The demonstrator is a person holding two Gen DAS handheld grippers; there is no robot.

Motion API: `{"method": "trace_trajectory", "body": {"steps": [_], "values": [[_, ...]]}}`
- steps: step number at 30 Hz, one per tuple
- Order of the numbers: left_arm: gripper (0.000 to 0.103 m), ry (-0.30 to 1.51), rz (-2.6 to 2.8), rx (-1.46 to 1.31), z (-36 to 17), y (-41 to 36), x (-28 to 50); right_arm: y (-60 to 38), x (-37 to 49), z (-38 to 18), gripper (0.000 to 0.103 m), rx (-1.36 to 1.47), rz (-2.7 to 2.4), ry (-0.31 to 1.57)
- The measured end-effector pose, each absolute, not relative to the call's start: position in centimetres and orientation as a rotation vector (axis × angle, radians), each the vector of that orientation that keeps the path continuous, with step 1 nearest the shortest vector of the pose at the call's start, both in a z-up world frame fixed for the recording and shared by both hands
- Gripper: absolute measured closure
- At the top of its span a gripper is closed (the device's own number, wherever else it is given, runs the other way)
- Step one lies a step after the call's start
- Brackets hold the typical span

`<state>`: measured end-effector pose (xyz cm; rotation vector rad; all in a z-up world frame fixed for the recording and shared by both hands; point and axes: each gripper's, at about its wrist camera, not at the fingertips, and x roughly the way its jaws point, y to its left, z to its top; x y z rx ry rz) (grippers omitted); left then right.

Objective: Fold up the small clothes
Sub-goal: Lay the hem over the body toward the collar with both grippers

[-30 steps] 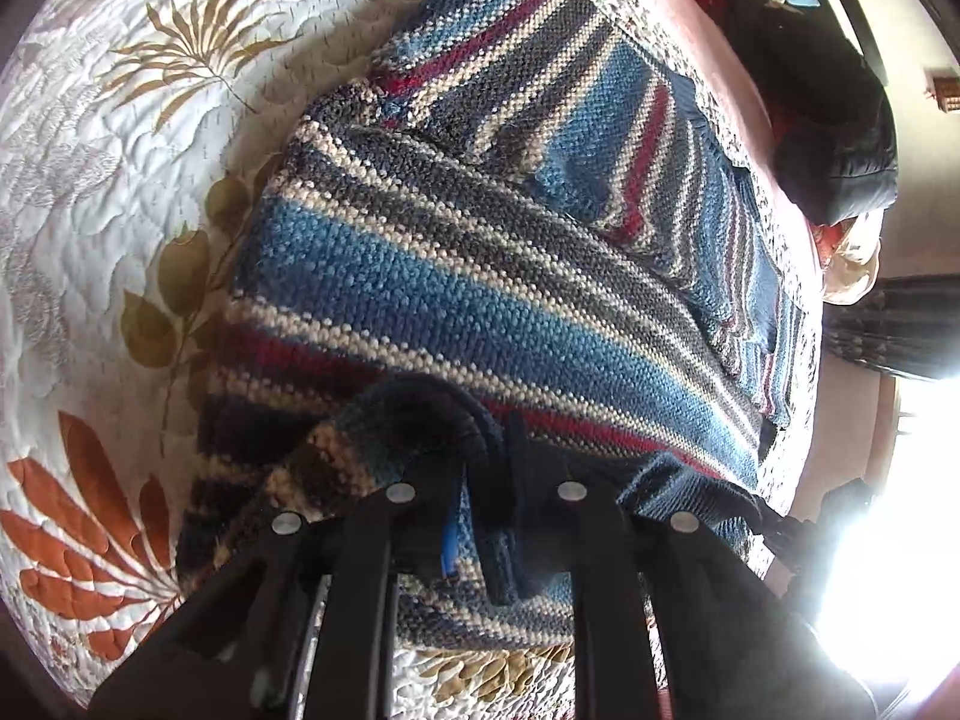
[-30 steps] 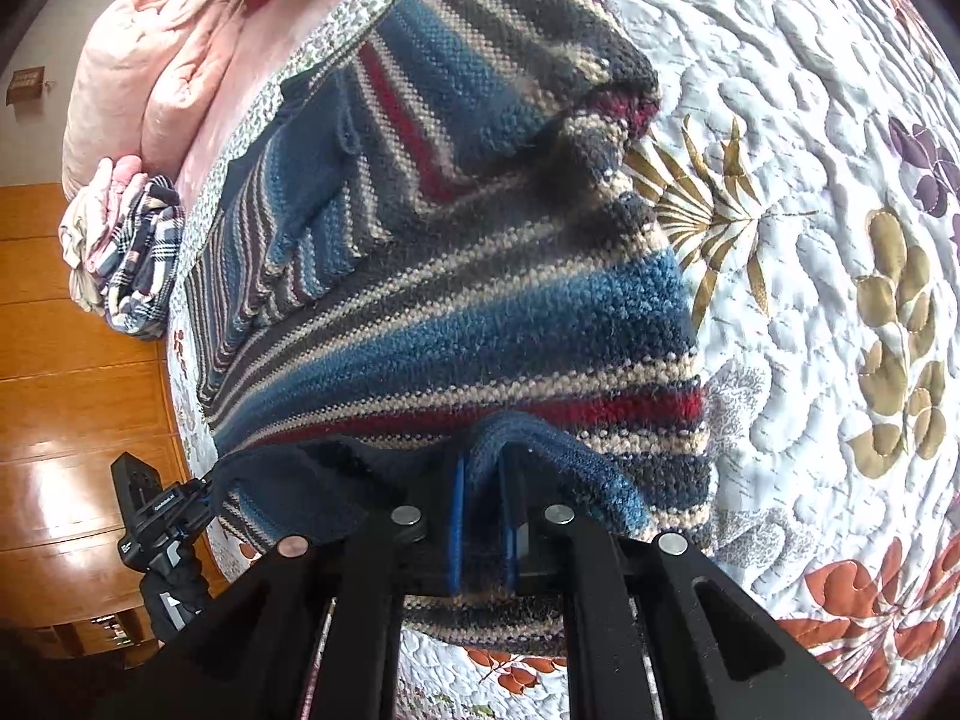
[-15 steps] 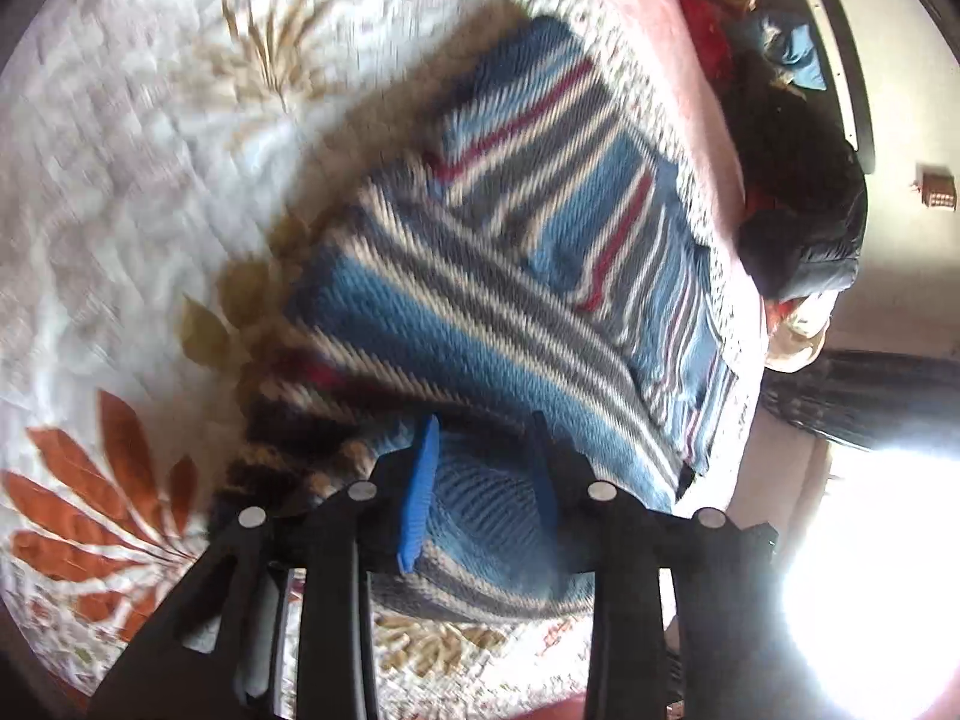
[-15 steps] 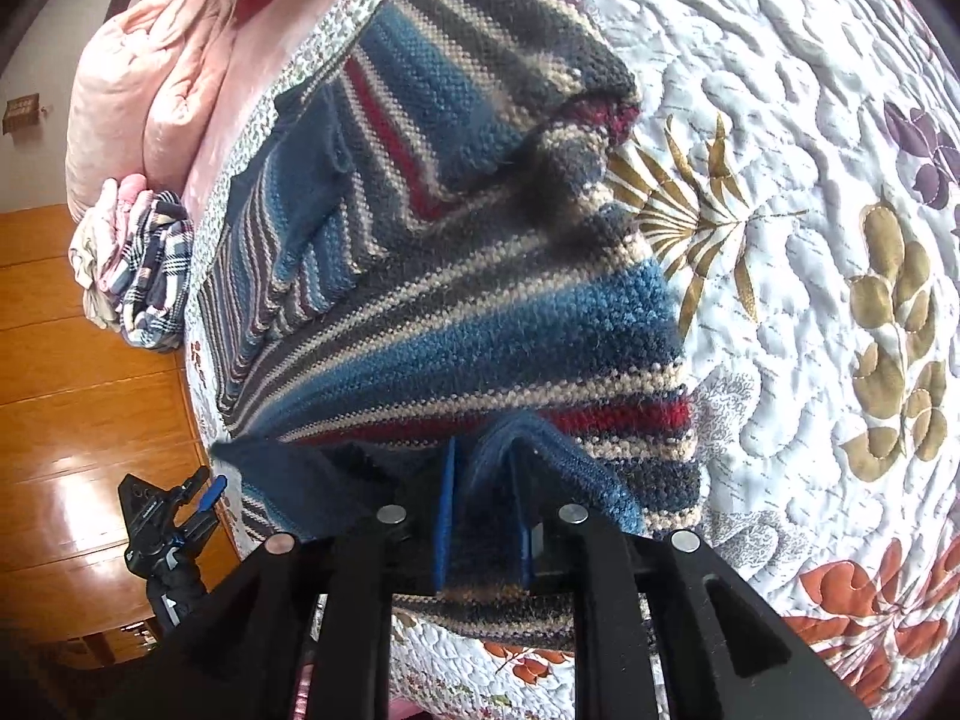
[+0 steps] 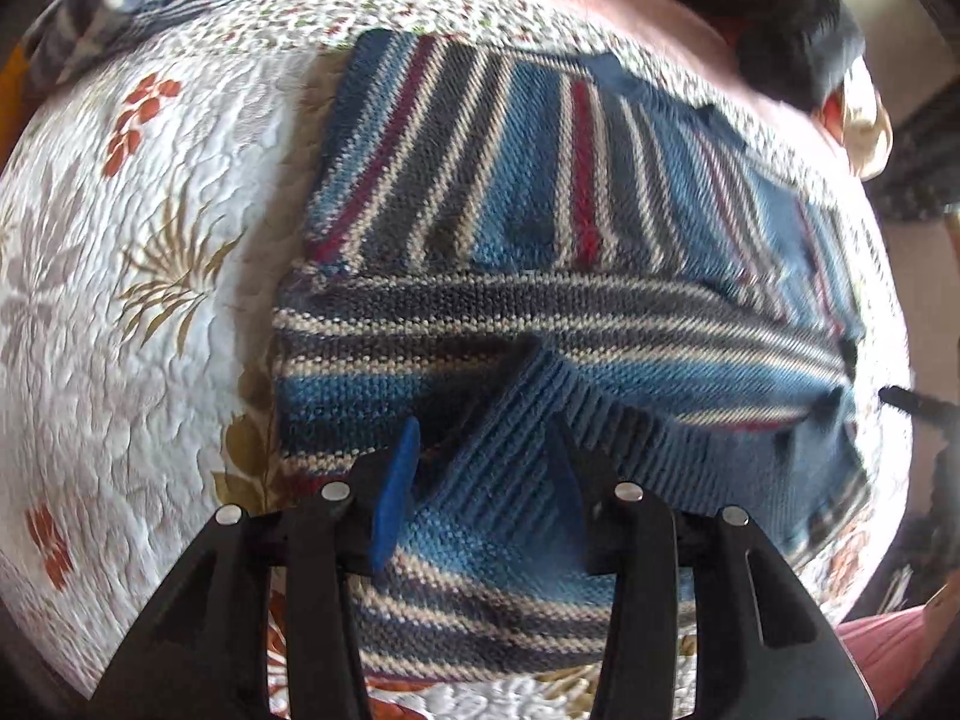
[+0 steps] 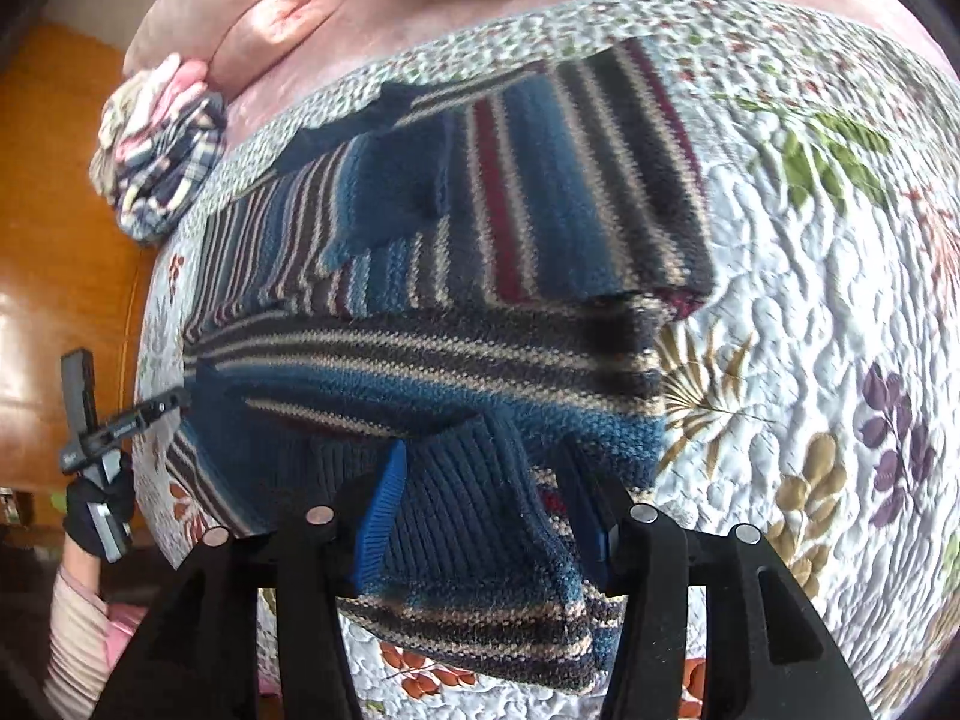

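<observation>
The striped knit sweater (image 5: 540, 300) lies part-folded on the floral quilt (image 5: 120, 300), its ribbed hem (image 6: 468, 480) turned up over the body. Both the left gripper (image 5: 480, 498) and right gripper (image 6: 486, 498) stand wide, hem loose between them. The fold looks just laid; next likely needs a fresh grip for another fold.

Bright daylight, soft shadows; strong fisheye curvature, dark vignette corners; motion blur toward frame edges, centre sharper.

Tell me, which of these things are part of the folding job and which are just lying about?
Part of the job:
striped sweater
left gripper
right gripper
quilt

Lying about:
plaid cloth bundle
pink pillow
dark garment
</observation>
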<state>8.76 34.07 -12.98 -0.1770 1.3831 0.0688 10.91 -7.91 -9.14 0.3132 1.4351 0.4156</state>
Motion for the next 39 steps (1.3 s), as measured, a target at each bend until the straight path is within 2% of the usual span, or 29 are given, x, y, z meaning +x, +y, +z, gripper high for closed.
{"method": "trace_trajectory", "body": {"steps": [2,6,11,13,15,16,17,18,20,23,29,39], "values": [[0.059,1.393,0.066,-0.137,-13.7,34.0,8.7,-6.3,11.1,-10.0,0.051,0.228,0.453,1.454],[0.054,1.394,0.053,-0.086,-14.6,33.9,8.8,-4.1,11.0,-11.8,0.04,0.087,0.492,1.49],[0.049,1.398,0.054,-0.037,-15.1,33.6,9.0,-3.4,10.6,-13.4,0.039,0.027,0.495,1.518],[0.049,1.398,0.054,-0.02,-15.1,33.5,9.0,-3.1,10.2,-13.4,0.043,-0.013,0.499,1.505],[0.049,1.394,0.058,-0.013,-15.2,33.3,9.0,-2.8,9.9,-13.2,0.065,-0.045,0.496,1.497],[0.051,1.394,0.058,-0.013,-15.3,32.8,9.3,-2.8,9.9,-13.1,0.072,-0.028,0.507,1.497],[0.051,1.396,0.061,-0.008,-15.3,32.6,9.3,-2.8,9.8,-12.9,0.085,-0.017,0.506,1.495],[0.057,1.397,0.056,-0.004,-15.2,32.3,9.3,-2.8,9.8,-12.8,0.087,-0.009,0.513,1.494],[0.085,1.4,0.014,0.001,-14.9,31.5,8.9,-2.2,9.6,-12.4,0.089,-0.035,0.514,1.477],[0.093,1.404,0.031,0.062,-14.8,30.4,8.8,-1.6,9.2,-11.4,0.09,-0.041,0.527,1.453],[0.096,1.358,0.026,-0.014,-12.6,30.6,8.0,-3.0,9.0,-8.4,0.092,0.041,0.534,1.383],[0.096,1.134,0.013,-0.125,-4.8,31.1,7.7,-5.9,10.0,-3.1,0.092,0.19,0.505,1.241]]}}
